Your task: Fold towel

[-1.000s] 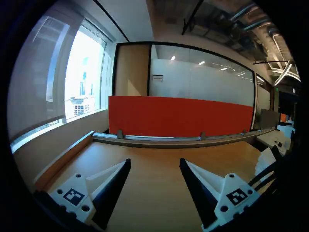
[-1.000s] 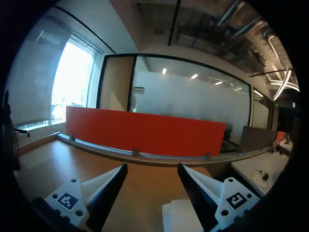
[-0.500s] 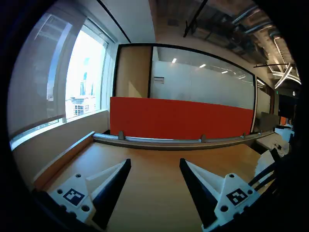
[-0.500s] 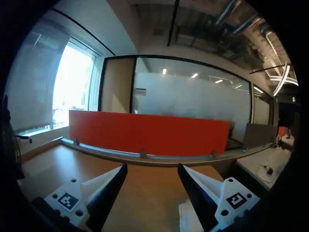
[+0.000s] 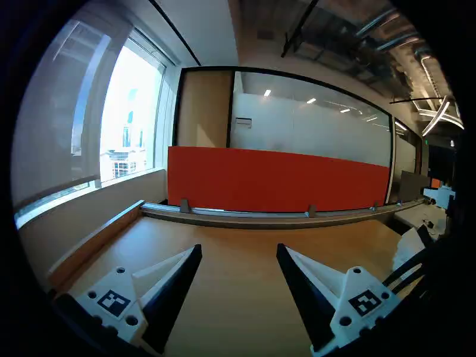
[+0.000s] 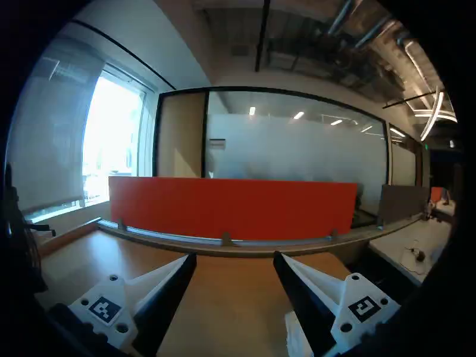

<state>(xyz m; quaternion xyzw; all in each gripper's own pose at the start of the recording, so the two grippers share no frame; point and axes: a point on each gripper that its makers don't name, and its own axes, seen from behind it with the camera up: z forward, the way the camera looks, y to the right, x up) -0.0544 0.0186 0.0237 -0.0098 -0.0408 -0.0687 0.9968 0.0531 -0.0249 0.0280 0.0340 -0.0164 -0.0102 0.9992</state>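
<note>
The left hand-held gripper (image 5: pixel 238 247) hung low over the wooden table (image 5: pixel 238 315) with its two fingers spread wide. Nothing lay between them but bare wood. The right hand-held gripper (image 6: pixel 234 256) was held the same way, wide open and gripping nothing, just above the same table (image 6: pixel 232 309).

The towel (image 6: pixel 293 339) appeared in the right gripper view as a thin white strip at the near edge, on the table just beside the inner face of that gripper's right finger. Whether it touched the finger could not be told, and too little of it showed to say how it was folded. In the left gripper view a white shape (image 5: pixel 410 245) sat at the far right edge of the table, too cut off to say what it was.

An orange partition (image 5: pixel 279 178) stood along the far side of the table on a grey rail (image 5: pixel 262 213). Behind it was a frosted glass wall (image 5: pixel 309 128) and beside that a wooden panel (image 5: pixel 202 110). A bright window (image 5: pixel 128 137) ran along the left. In the right gripper view a second, white table (image 6: pixel 410 247) stood to the far right with a small dark thing and a cable on it. Bare pipes (image 6: pixel 357 35) crossed the ceiling.
</note>
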